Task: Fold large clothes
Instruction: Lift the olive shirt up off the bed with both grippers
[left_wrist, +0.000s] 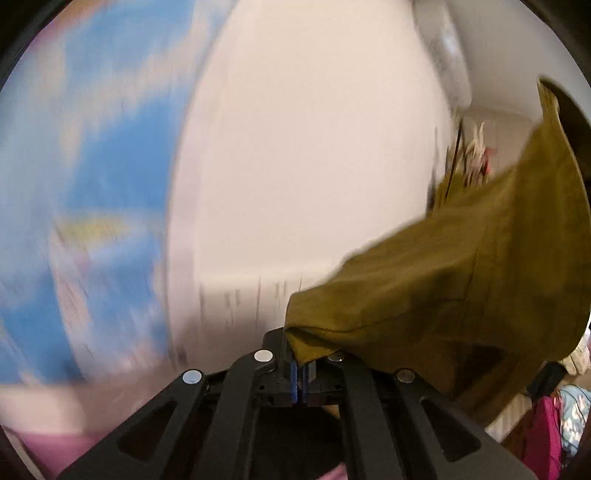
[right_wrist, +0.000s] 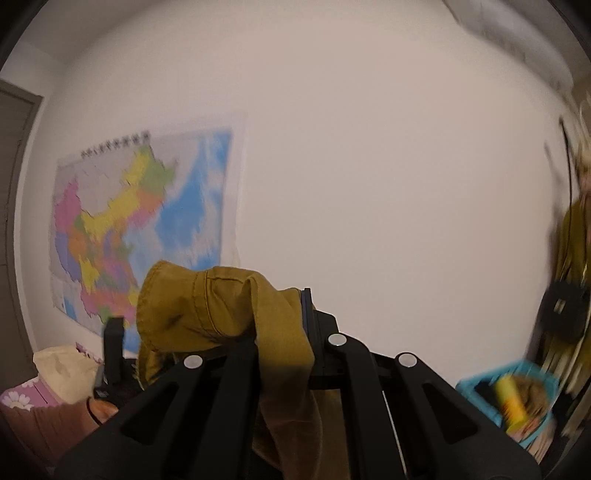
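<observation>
Left wrist view: my left gripper (left_wrist: 300, 363) is clamped on the mustard garment (left_wrist: 461, 280) right of the wall map (left_wrist: 92, 166). My right gripper (right_wrist: 295, 325) pinches another bunched edge, apparently. Risk: thin bite slips, cloth drops.

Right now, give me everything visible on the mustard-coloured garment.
The mustard-coloured garment looks like matte woven cloth, olive-yellow, with stitched seams and a hemmed edge. It is lifted off any surface, in front of a white wall. The left hand-held gripper is shut on one bunched corner; the right hand-held gripper is shut on another, with fabric draped over its fingers. Its type cannot be told.
</observation>
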